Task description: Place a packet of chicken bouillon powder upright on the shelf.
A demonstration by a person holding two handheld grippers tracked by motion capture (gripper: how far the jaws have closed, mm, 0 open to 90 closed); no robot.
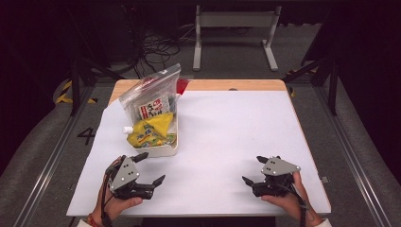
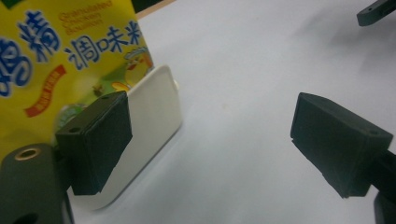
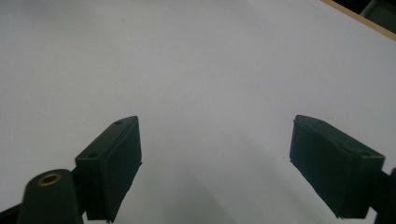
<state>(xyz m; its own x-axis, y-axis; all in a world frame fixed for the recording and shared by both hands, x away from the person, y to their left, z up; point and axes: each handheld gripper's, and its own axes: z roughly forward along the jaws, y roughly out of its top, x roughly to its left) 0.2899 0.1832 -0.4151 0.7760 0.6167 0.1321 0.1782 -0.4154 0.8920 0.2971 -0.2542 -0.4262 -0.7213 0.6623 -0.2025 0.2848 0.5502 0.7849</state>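
A white tray (image 1: pixel 166 149) sits on the left side of the white-covered table (image 1: pixel 227 132). It holds a yellow seasoning pouch (image 1: pixel 150 130) with a white cap and a clear zip bag (image 1: pixel 151 97) that stands up with packets inside. My left gripper (image 1: pixel 151 168) rests on the sheet just in front of the tray, open and holding nothing. In the left gripper view the pouch (image 2: pixel 56 56) and the tray's rounded corner (image 2: pixel 156 116) lie just beyond the left jaw of my left gripper (image 2: pixel 210 140). My right gripper (image 1: pixel 254 169) lies near the front right, open and holding nothing, with bare sheet between its jaws (image 3: pixel 215 163).
A wooden table edge (image 1: pixel 227 85) shows beyond the sheet at the back. Past it, a white metal frame (image 1: pixel 234 33) and loose cables (image 1: pixel 156 49) are on the floor. A fingertip of the right gripper (image 2: pixel 378 11) shows far off in the left gripper view.
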